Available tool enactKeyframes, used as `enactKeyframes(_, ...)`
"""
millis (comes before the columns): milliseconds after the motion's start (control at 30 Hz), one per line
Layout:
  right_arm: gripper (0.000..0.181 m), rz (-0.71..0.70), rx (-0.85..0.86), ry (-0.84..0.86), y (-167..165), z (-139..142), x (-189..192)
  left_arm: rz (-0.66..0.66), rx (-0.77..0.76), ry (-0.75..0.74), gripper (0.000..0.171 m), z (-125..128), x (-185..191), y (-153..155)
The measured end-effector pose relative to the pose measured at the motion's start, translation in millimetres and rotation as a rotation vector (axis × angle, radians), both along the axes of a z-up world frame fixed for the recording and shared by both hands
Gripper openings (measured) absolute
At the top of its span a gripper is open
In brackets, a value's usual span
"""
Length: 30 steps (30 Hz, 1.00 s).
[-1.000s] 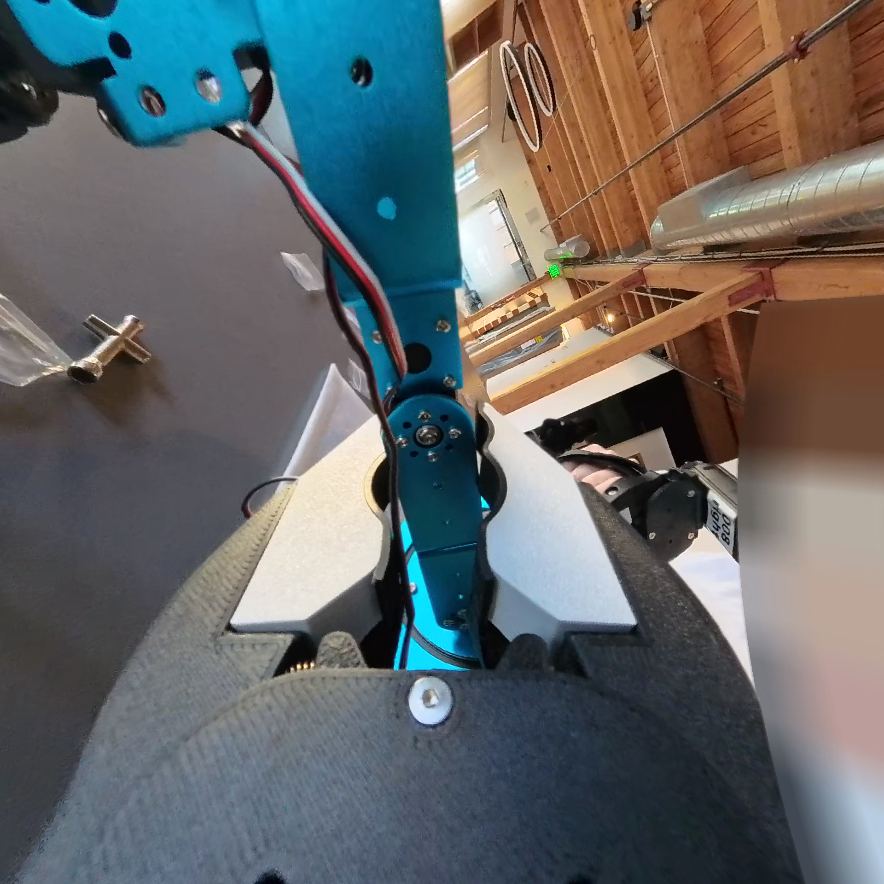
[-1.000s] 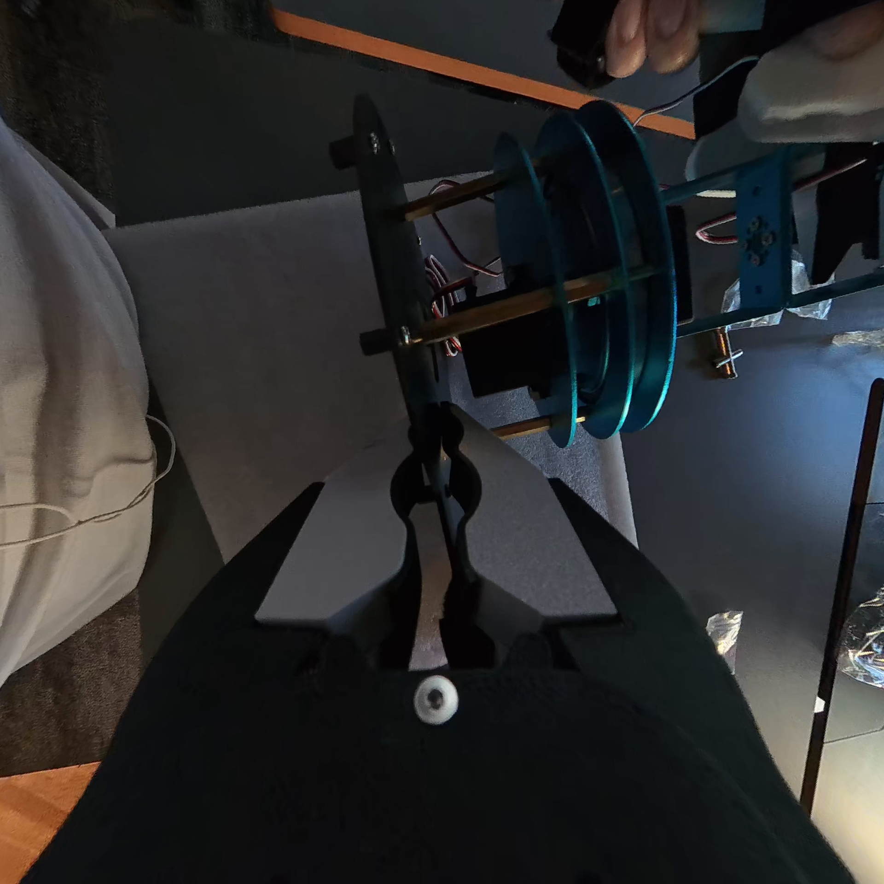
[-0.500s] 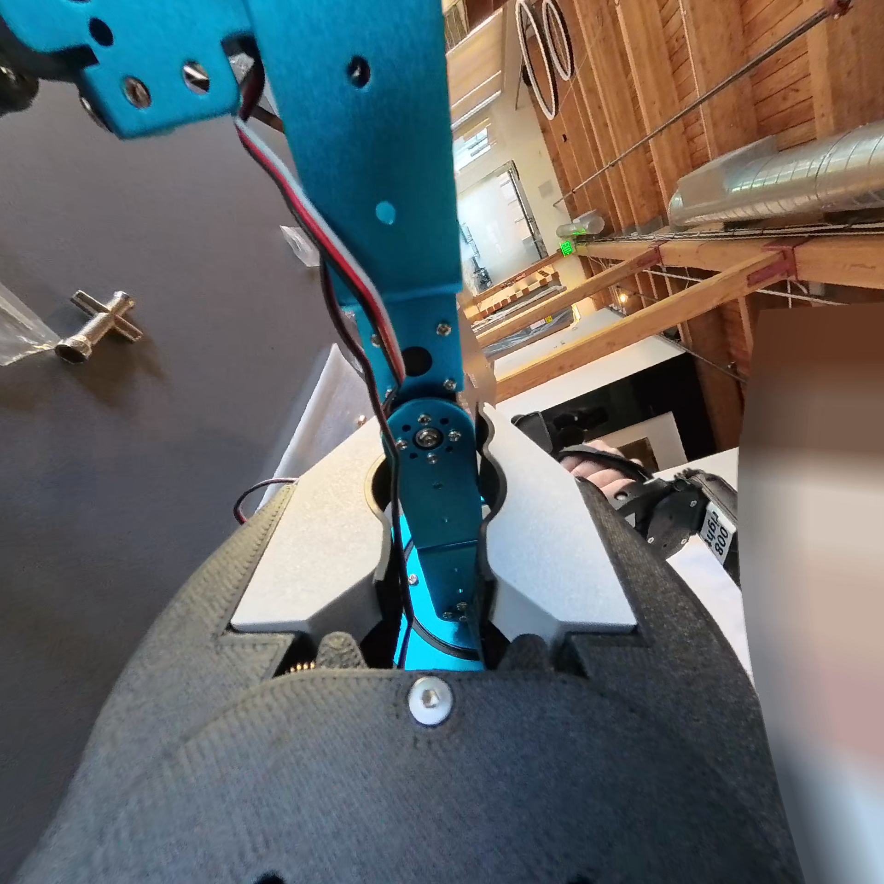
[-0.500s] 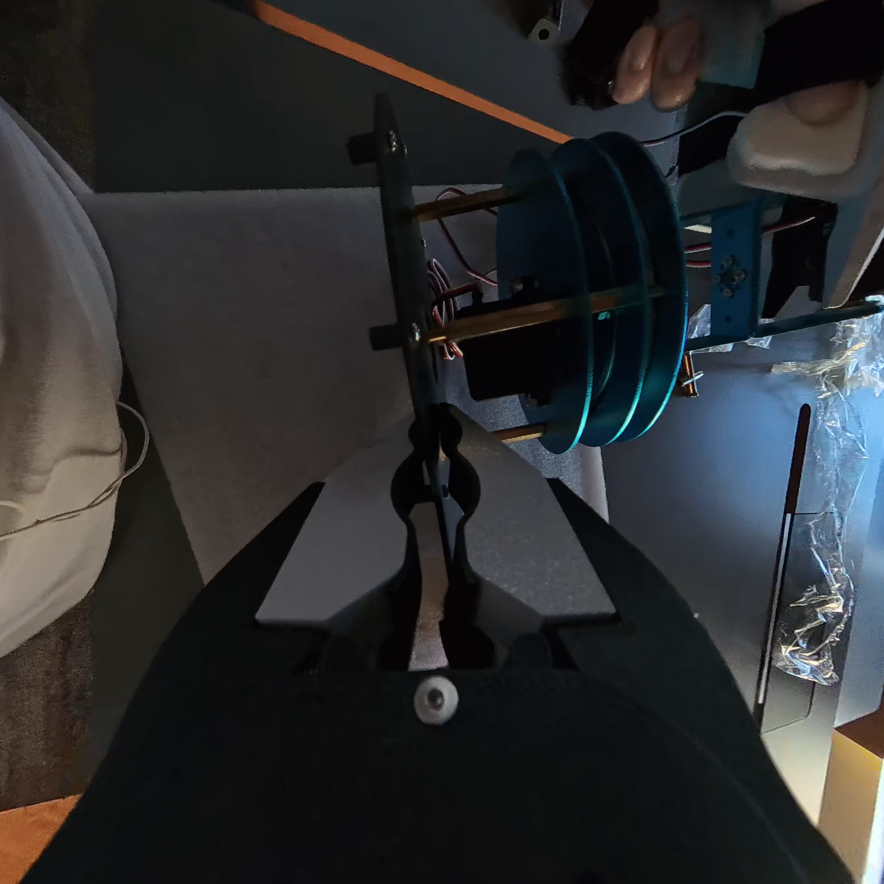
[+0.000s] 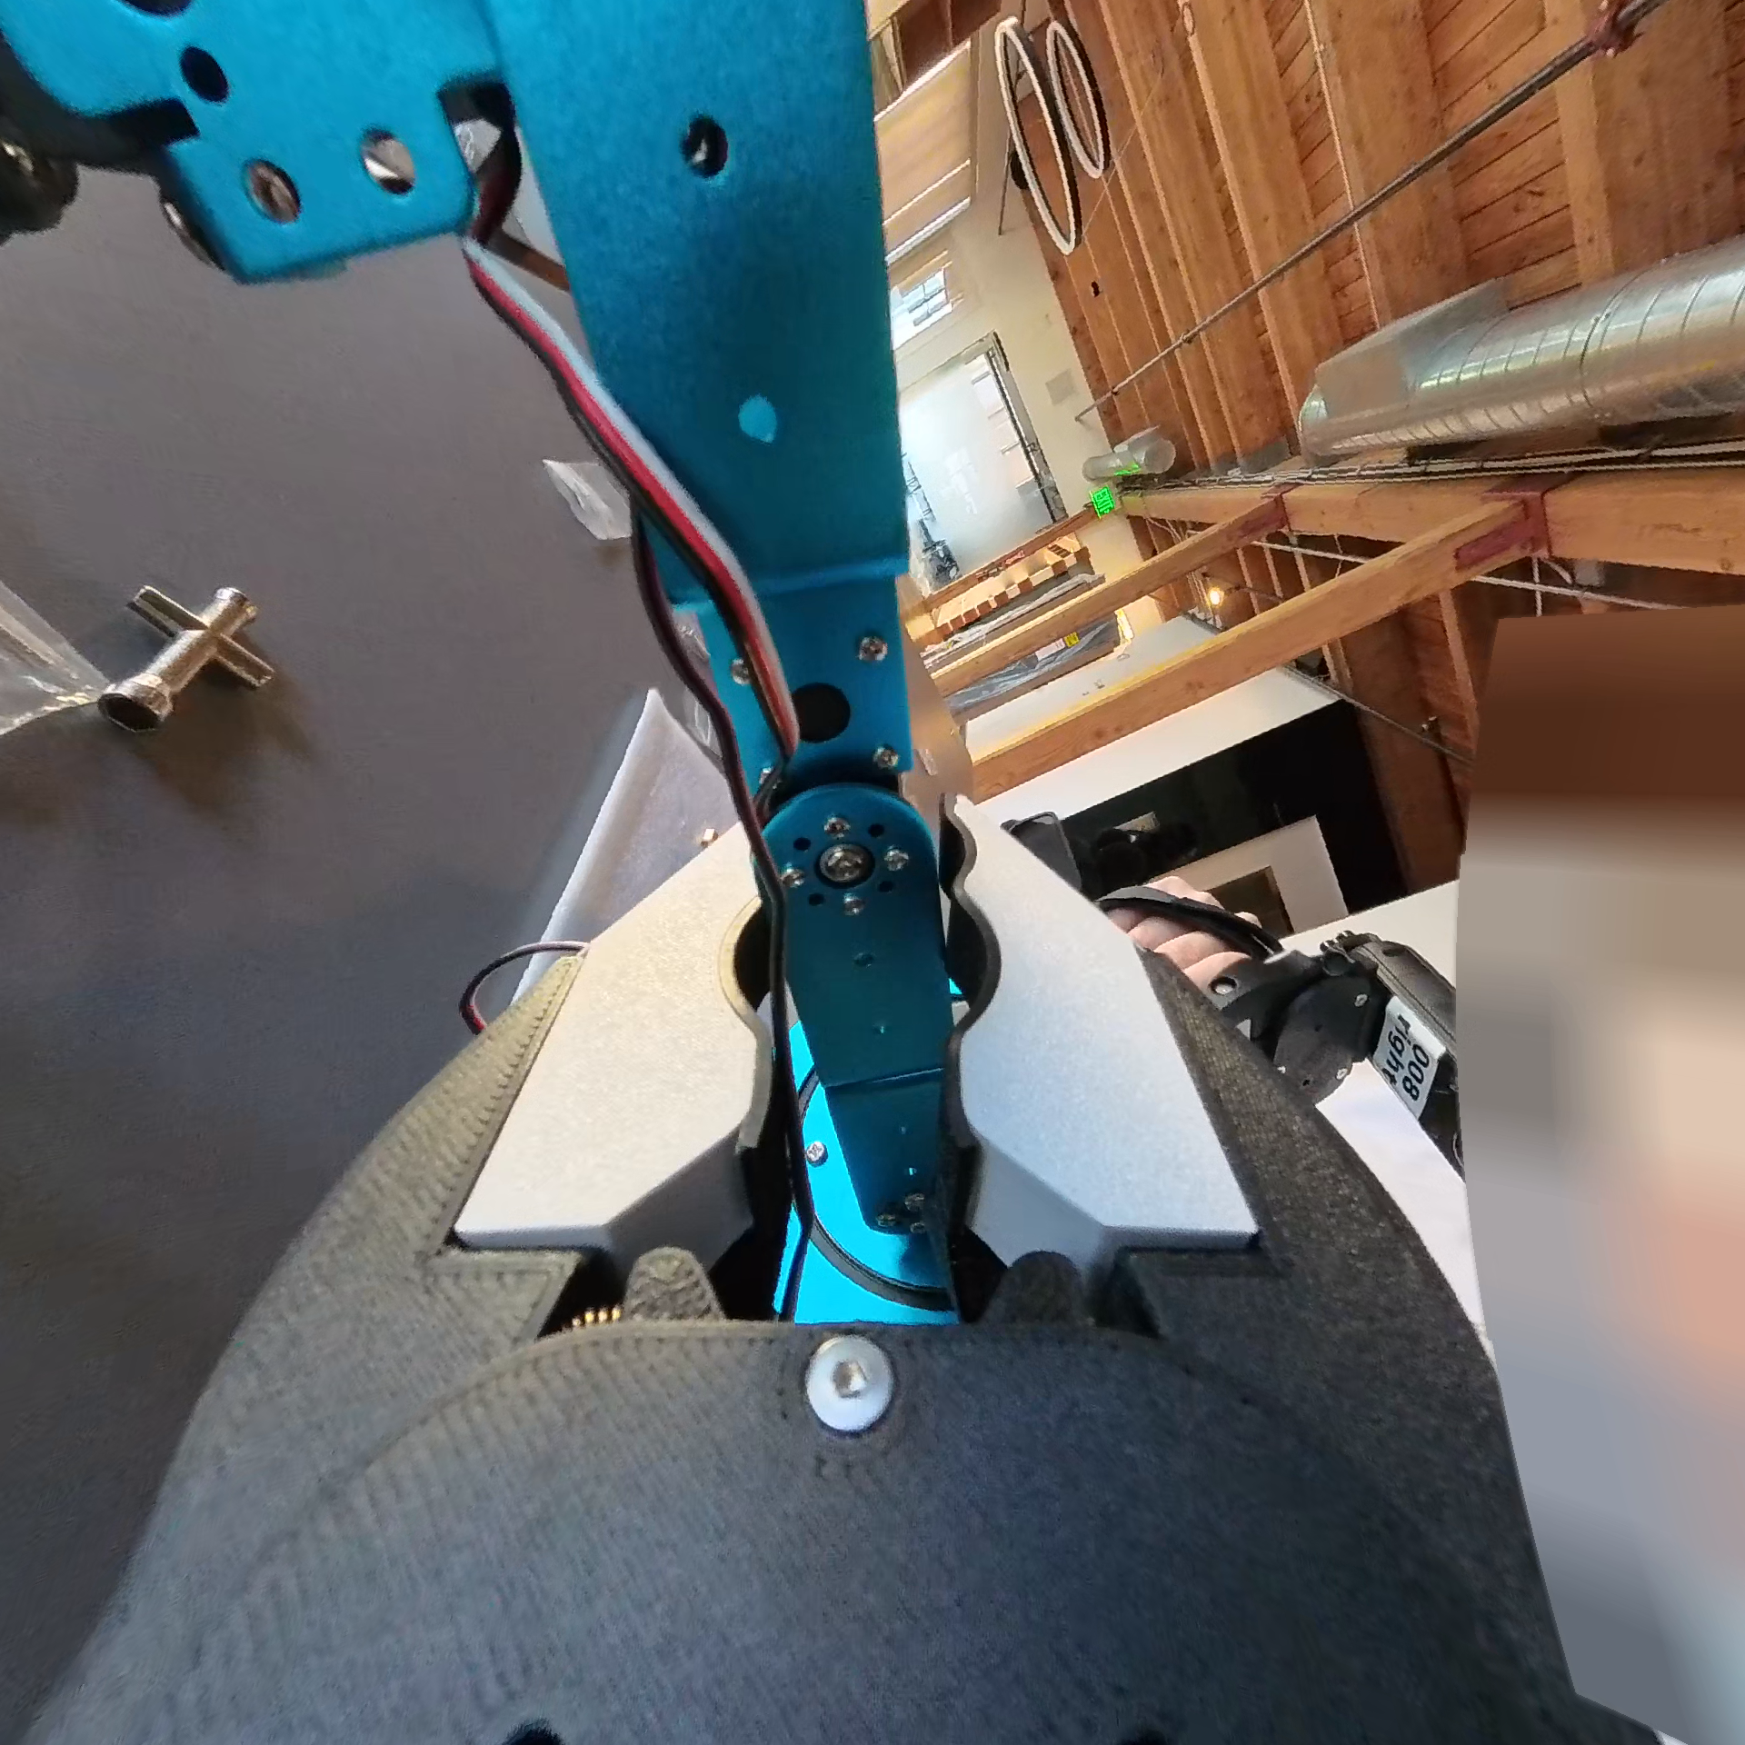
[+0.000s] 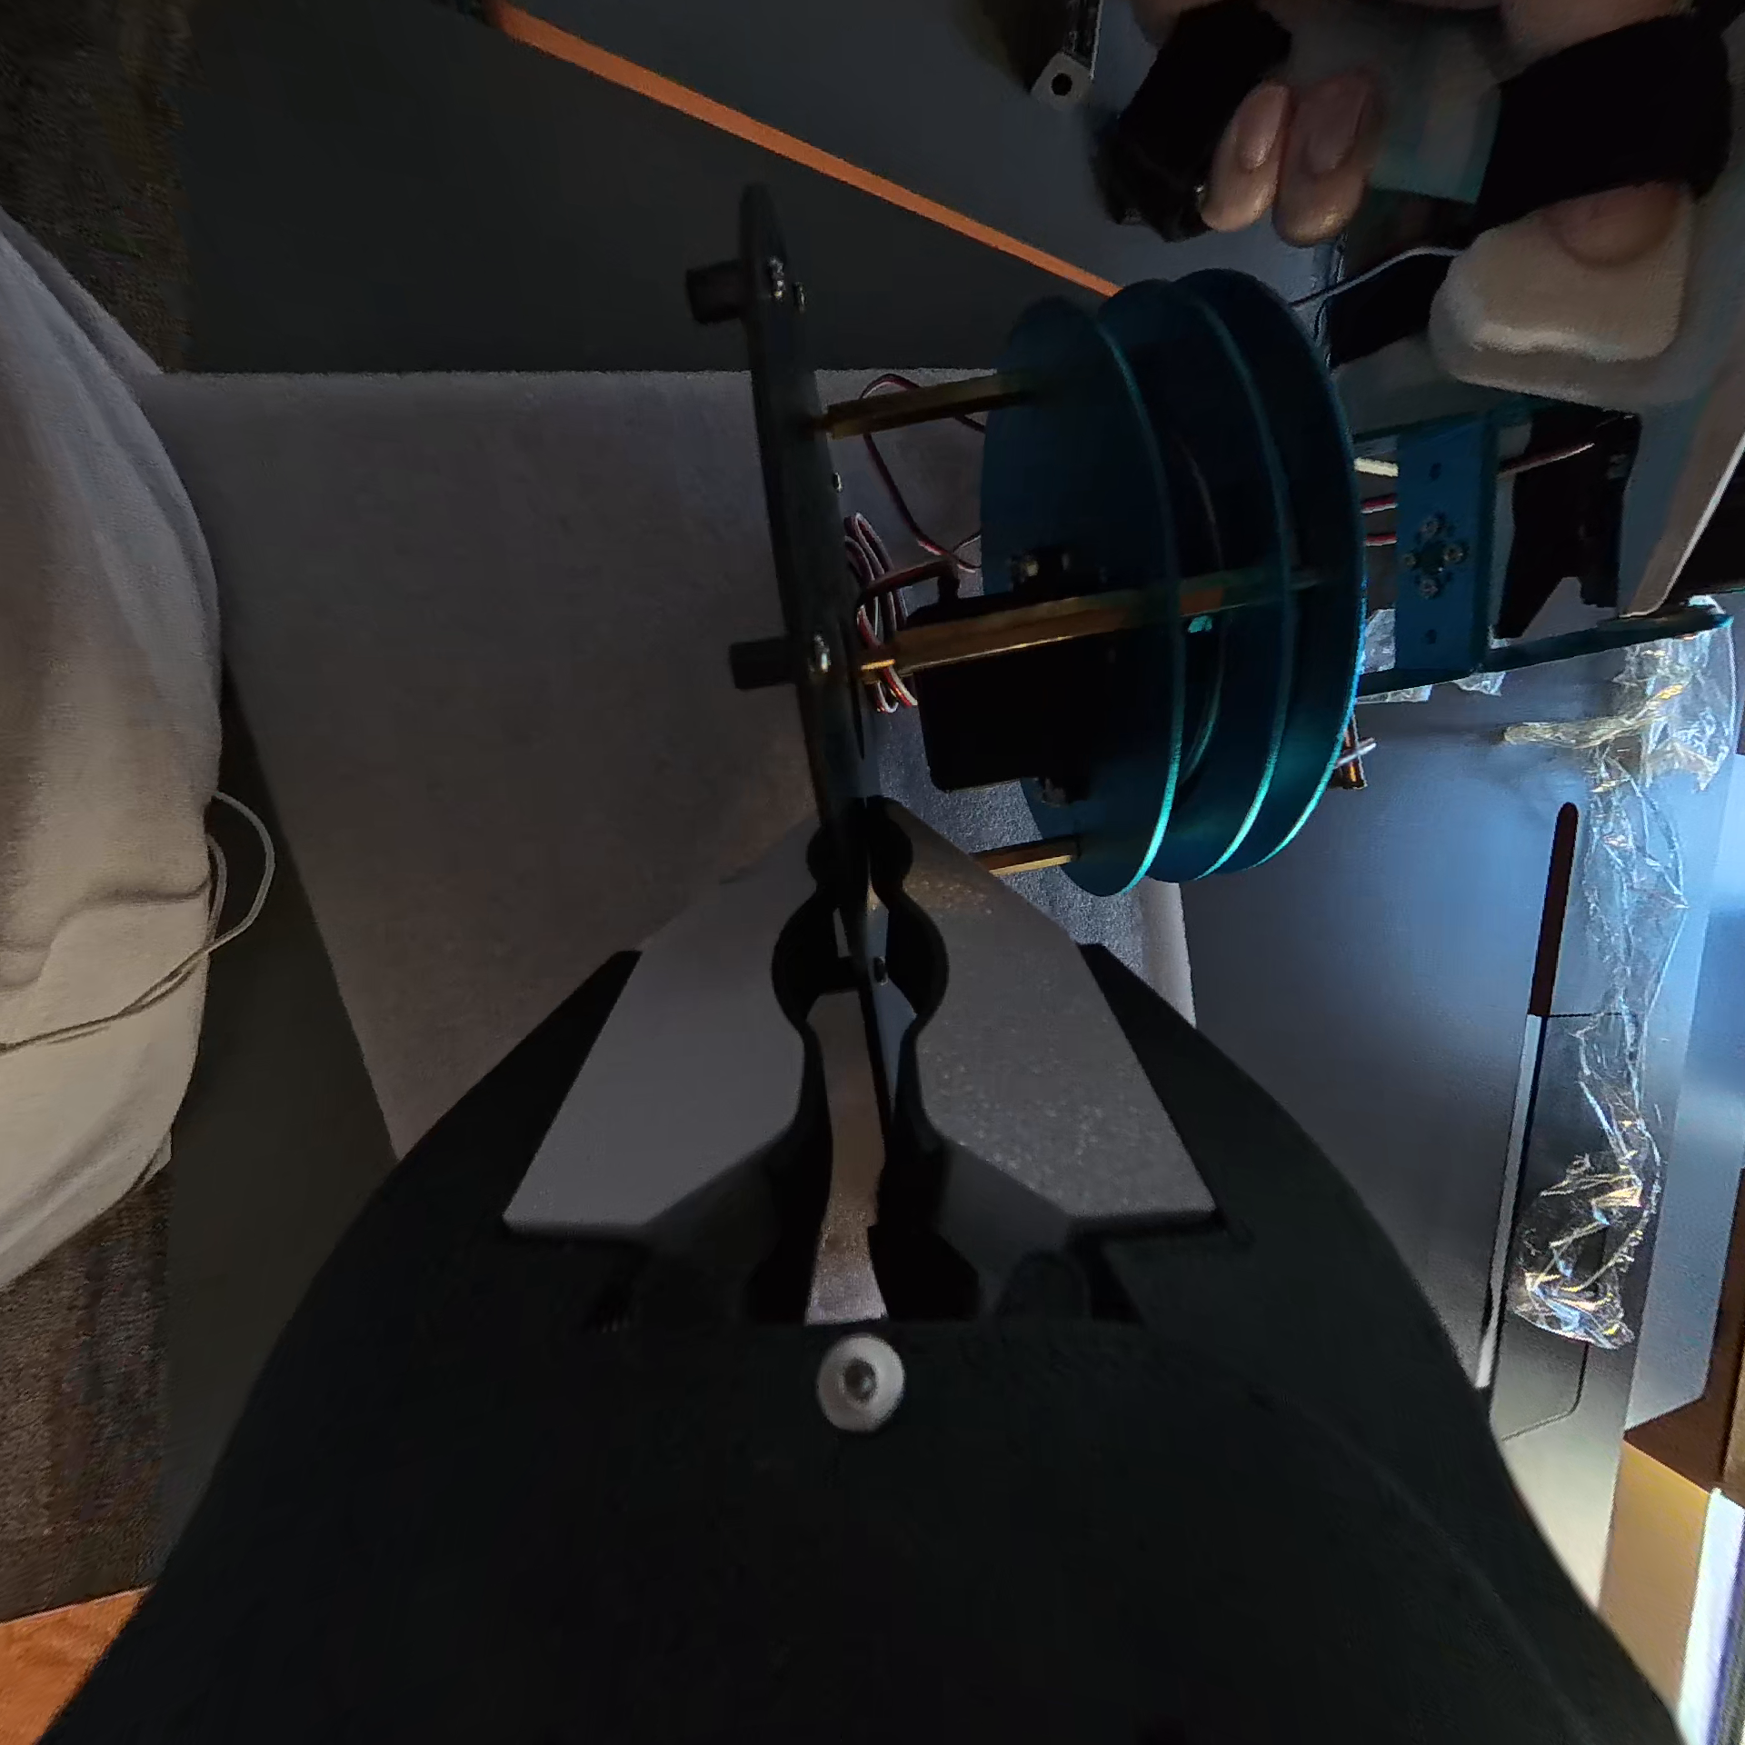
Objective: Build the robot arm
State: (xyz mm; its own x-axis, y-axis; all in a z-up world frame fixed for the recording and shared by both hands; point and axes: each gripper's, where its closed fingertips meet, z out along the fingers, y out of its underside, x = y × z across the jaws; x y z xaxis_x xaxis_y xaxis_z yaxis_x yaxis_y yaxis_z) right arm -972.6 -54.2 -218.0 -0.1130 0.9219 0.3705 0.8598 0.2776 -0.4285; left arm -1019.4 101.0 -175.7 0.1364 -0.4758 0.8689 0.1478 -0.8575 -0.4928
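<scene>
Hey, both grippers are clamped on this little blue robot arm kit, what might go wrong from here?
1. The left gripper grips the blue arm link with a servo wire running beside its finger; the wire may get pinched or tugged.
2. The right gripper holds only the thin edge of the black base plate; the plate might slip or twist out.

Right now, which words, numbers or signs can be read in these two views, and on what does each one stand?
I do not copy out writing; these things bear it.
White label on the black device, left wrist view: dark printed characters.
Green lit sign high in the room: too small to read.
Right wrist view: no writing shows.
</scene>
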Motion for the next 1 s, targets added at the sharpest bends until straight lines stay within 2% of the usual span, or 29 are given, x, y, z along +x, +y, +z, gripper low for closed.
enactKeyframes(167, 0.0, -0.009, -0.048, 0.006, 1.9, 0.8, -0.4, 0.006, -0.011, -0.02, 0.029, 1.1, -0.2, 1.5)
enactKeyframes(733, 0.0, 0.014, -0.034, -0.006, 1.8, 0.9, -0.9, -0.042, -0.043, -0.131, 0.028, 5.4, 0.6, -2.1)
enactKeyframes(1000, 0.0, 0.013, -0.032, -0.006, 1.8, 0.9, -1.0, -0.032, -0.044, -0.137, 0.03, 6.3, -2.6, -0.1)
